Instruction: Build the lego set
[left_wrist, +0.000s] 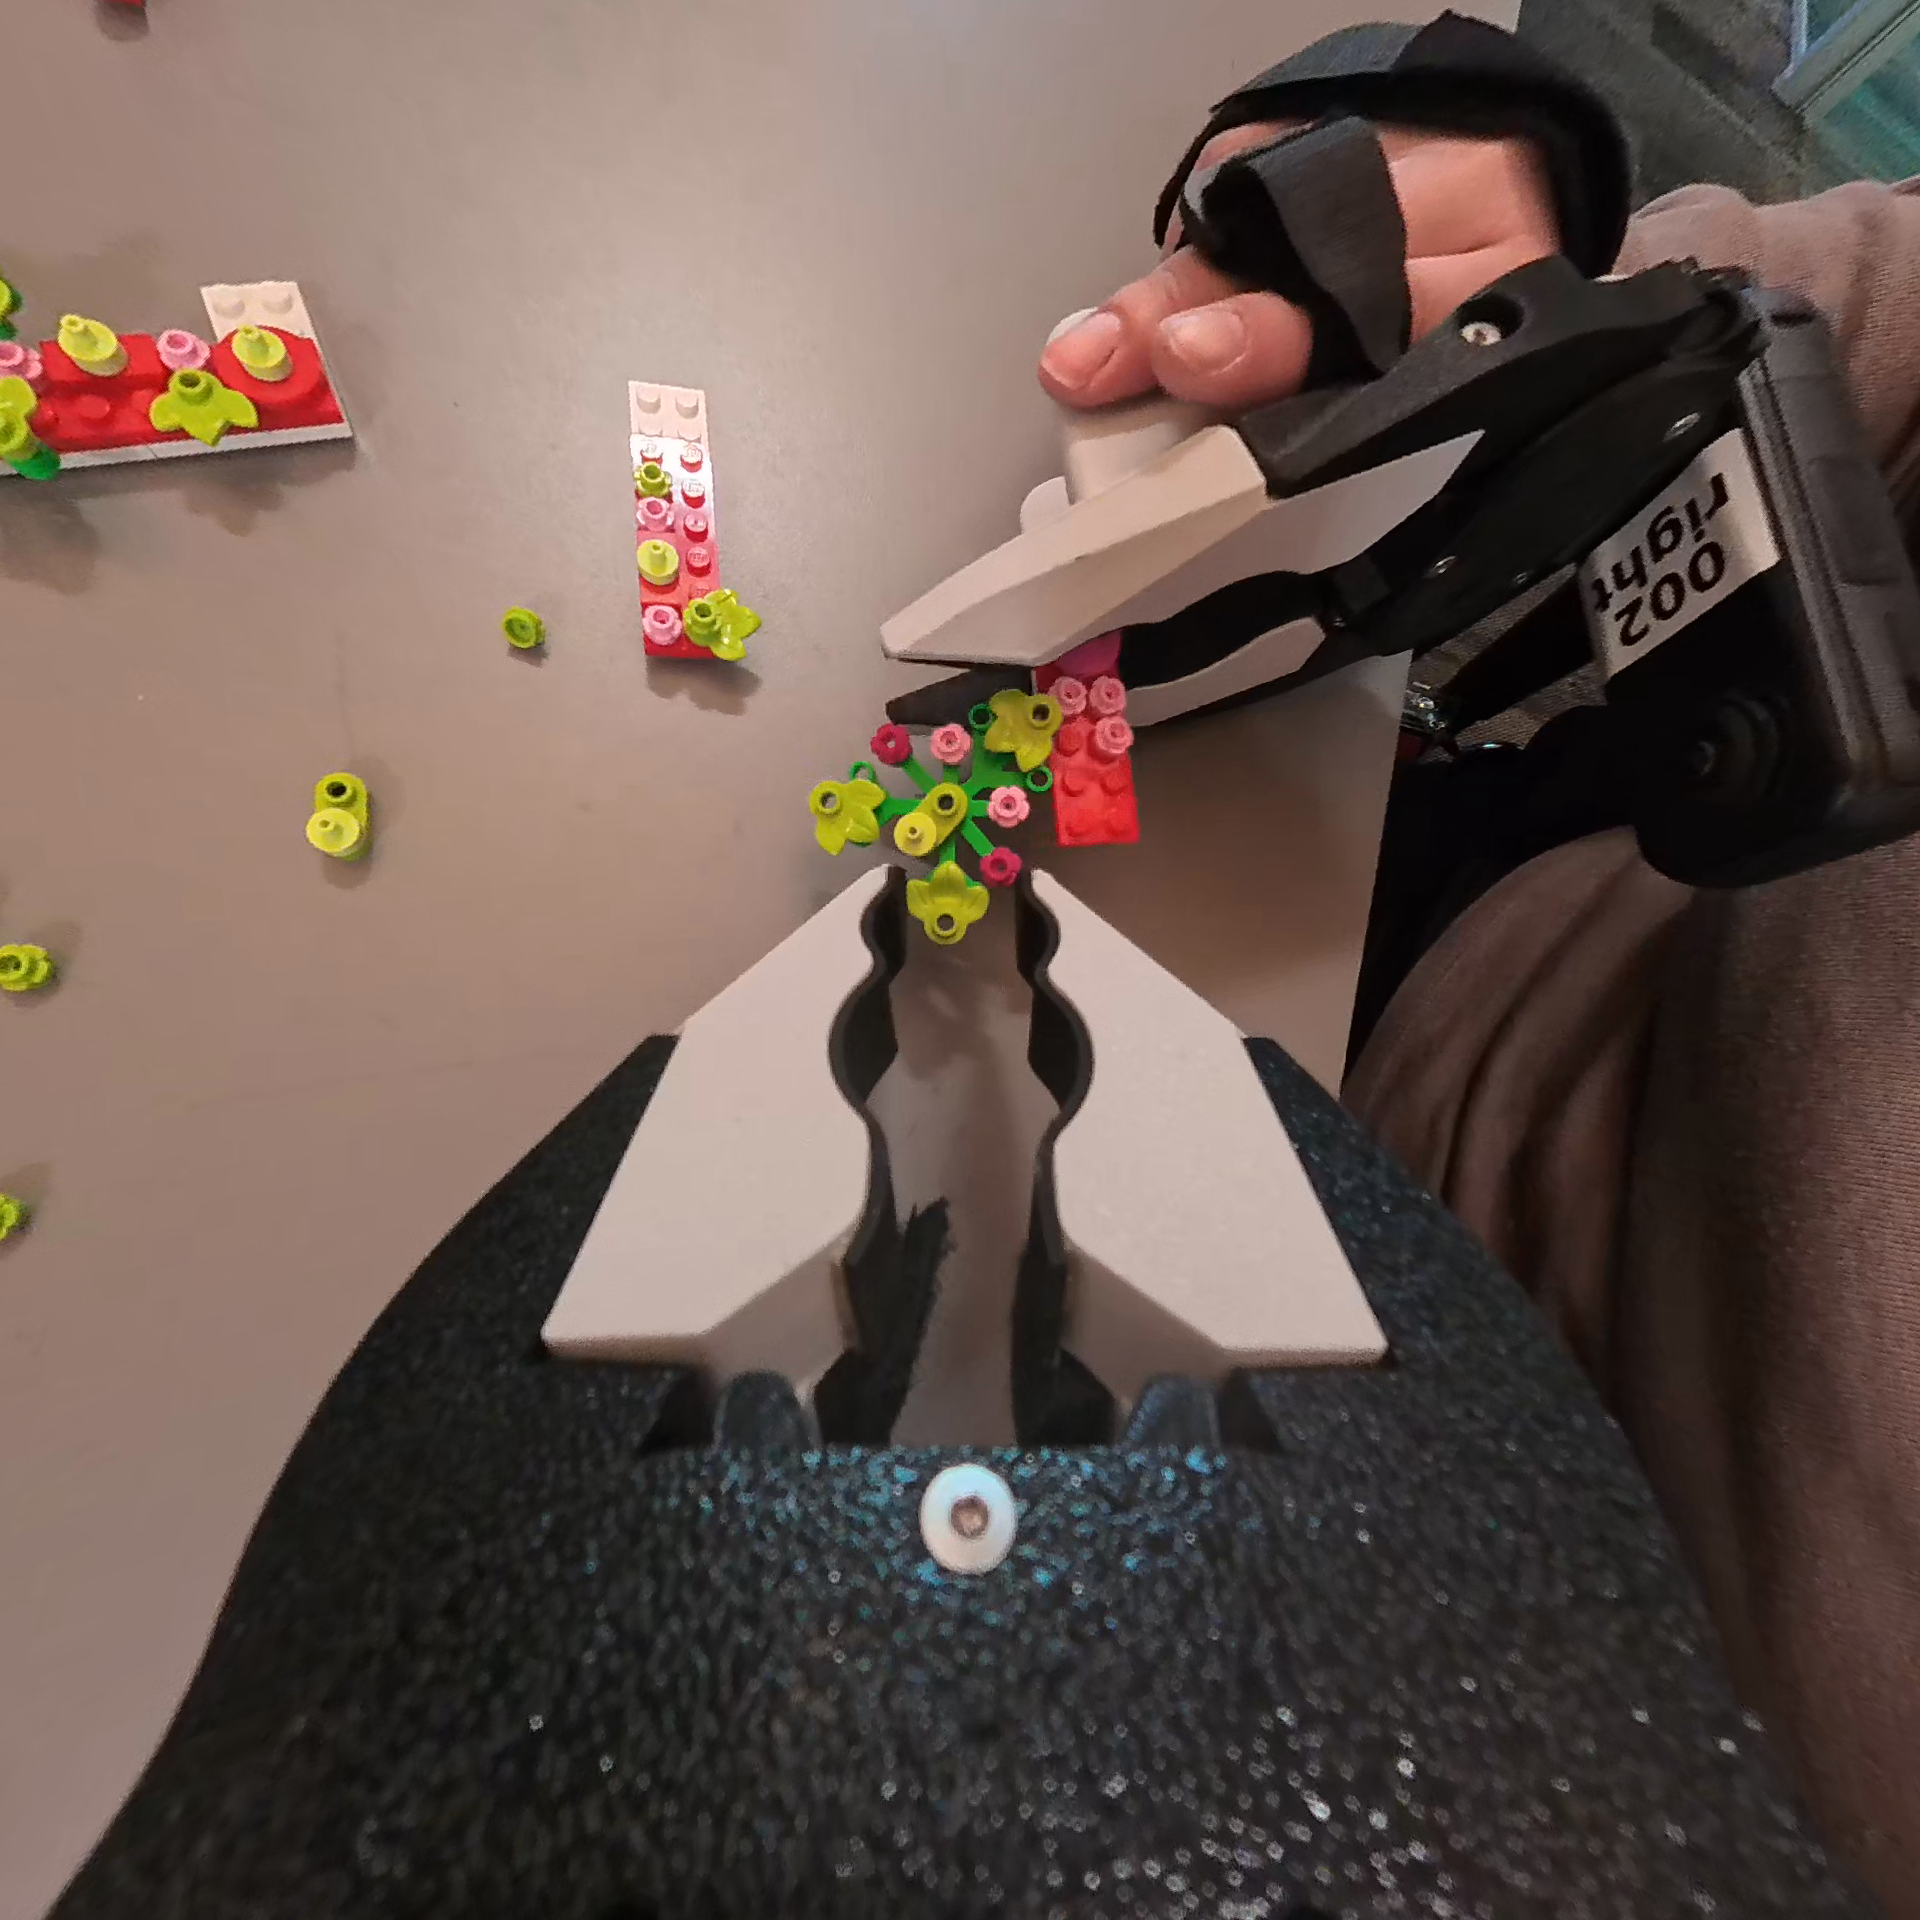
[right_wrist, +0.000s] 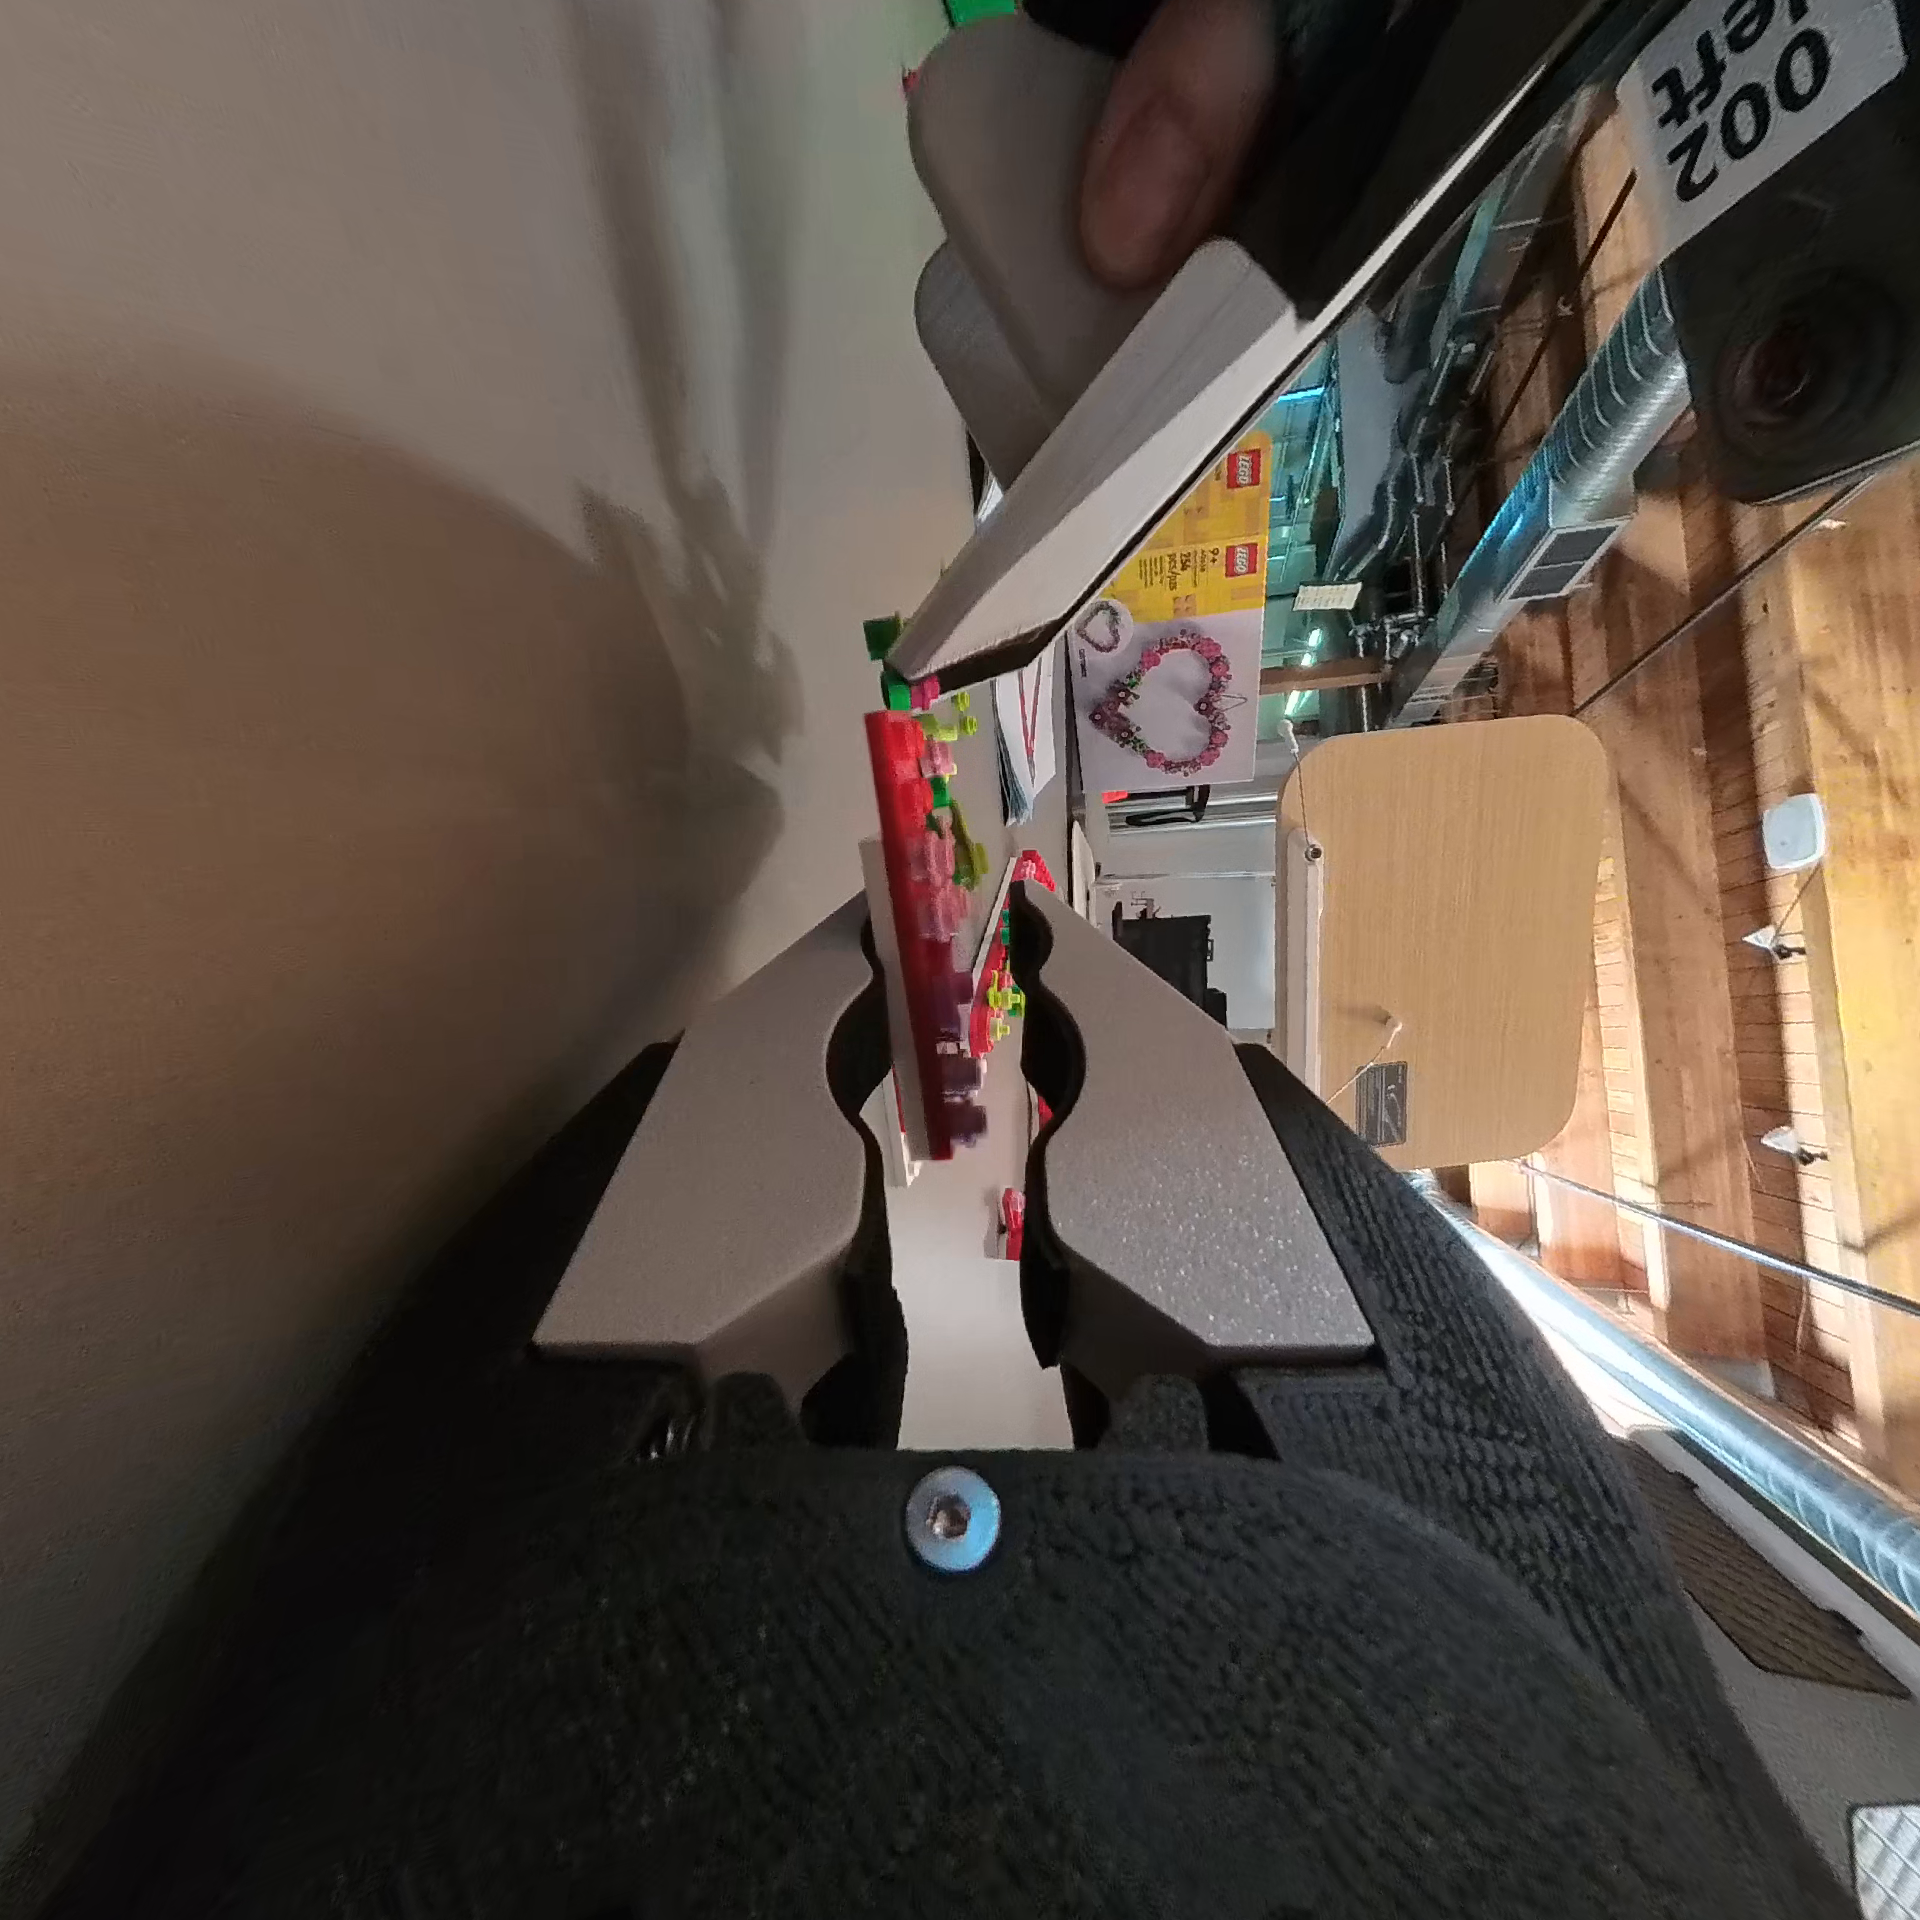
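Gripping one red plate (left_wrist: 1093, 774) in right hand-held gripper (left_wrist: 940, 681) — holding left hand-held gripper (left_wrist: 954, 883) narrowly apart around one green flower cluster (left_wrist: 935, 810); lying on counter (left_wrist: 520, 208) — two red strips (left_wrist: 681, 530).

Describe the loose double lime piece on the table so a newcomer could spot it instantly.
Start at the grey table in the left wrist view and find the upright red and white strip near its middle. Down and left of it lies the double lime piece, alone. Unlike the single lime studs nearby, it shows two joined round ends.
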